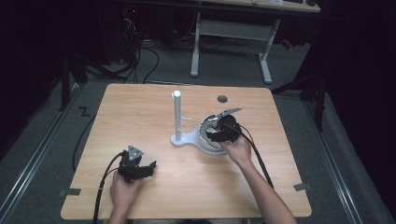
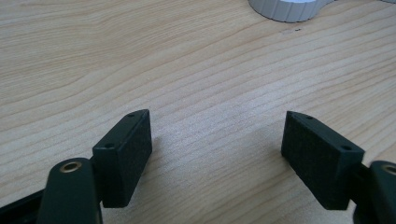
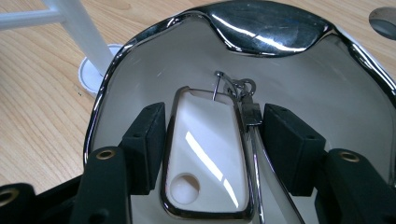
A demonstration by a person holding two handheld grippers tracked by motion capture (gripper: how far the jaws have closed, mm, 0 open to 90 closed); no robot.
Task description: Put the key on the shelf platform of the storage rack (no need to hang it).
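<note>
A shiny chrome bowl [image 1: 204,140] sits on the round end of a white stand [image 1: 178,116] at mid-table. Inside the bowl [image 3: 261,23] lies a white tag [image 3: 205,149] with a chrome frame, a round hole and a small clasp at its far end. My right gripper [image 1: 219,133] reaches down into the bowl. Its pads [image 3: 147,144] press the tag's two long sides, so the right gripper [image 3: 212,121] is shut on it. My left gripper [image 1: 147,169] rests low near the front left of the table, and the left gripper [image 2: 217,135] is open over bare wood.
The stand's upright white post [image 3: 81,28] with a short side peg rises just left of the bowl. Its white base [image 2: 287,9] lies ahead of the left gripper. A dark round hole [image 1: 222,99] marks the table's far side. Cables trail off the front edge.
</note>
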